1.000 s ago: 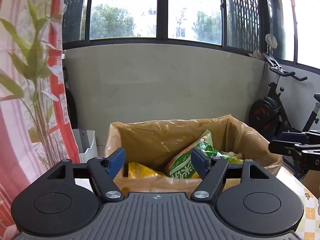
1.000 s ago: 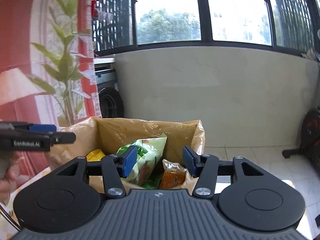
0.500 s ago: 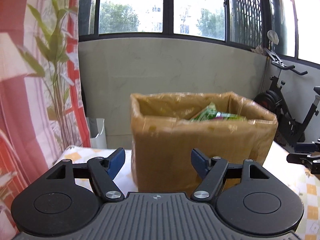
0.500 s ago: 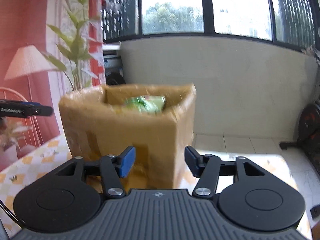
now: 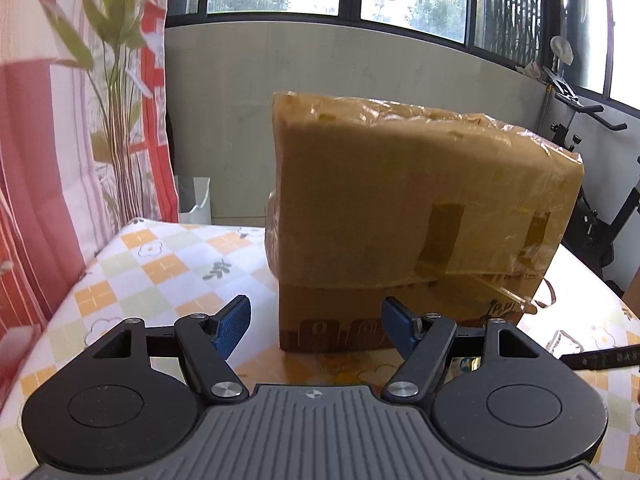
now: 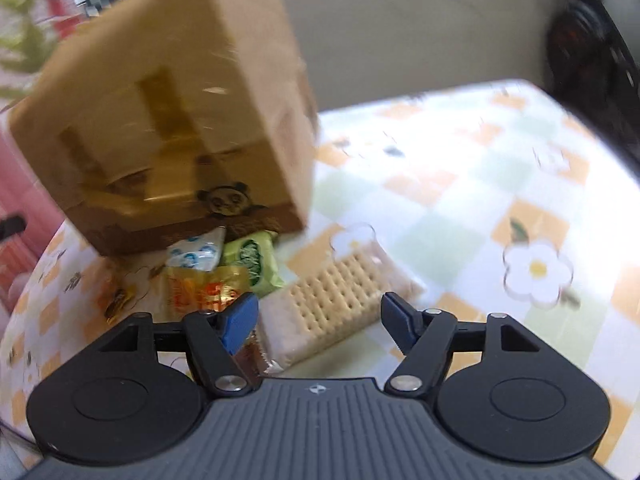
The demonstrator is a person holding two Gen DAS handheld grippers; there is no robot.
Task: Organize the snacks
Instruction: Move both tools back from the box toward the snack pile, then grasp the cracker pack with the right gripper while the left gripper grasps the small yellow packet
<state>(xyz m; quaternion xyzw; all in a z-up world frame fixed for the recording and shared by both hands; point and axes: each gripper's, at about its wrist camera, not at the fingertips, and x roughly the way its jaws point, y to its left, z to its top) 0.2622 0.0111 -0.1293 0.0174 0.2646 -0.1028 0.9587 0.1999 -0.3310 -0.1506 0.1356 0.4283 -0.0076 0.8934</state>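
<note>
Two grippers over the checked table (image 5: 168, 264), and we sweep left to right. At far left the left gripper (image 5: 316, 326) hangs with its blue pads spread and nothing between them, facing the side of the taped cardboard box (image 5: 404, 216), which stands just beyond its tips.

Moving right, the right-wrist view shows that same box at upper left, and at its near base a loose heap of snacks: a white-and-blue packet (image 6: 196, 254), a green packet (image 6: 254, 260) and an orange-gold packet (image 6: 206, 290), all touching or overlapping.

Next, lying apart from the heap on the near right, is the cracker pack (image 6: 332, 300). Its long axis runs on a diagonal, near-left to far-right, and its near end sits between the pads of the right gripper (image 6: 320, 322). Those jaws have just been opening; the pads stand clear of the wrapper, gripping nothing.

My read: the right hand is much nearer, and must square its jaws across that diagonal before closing.
</note>
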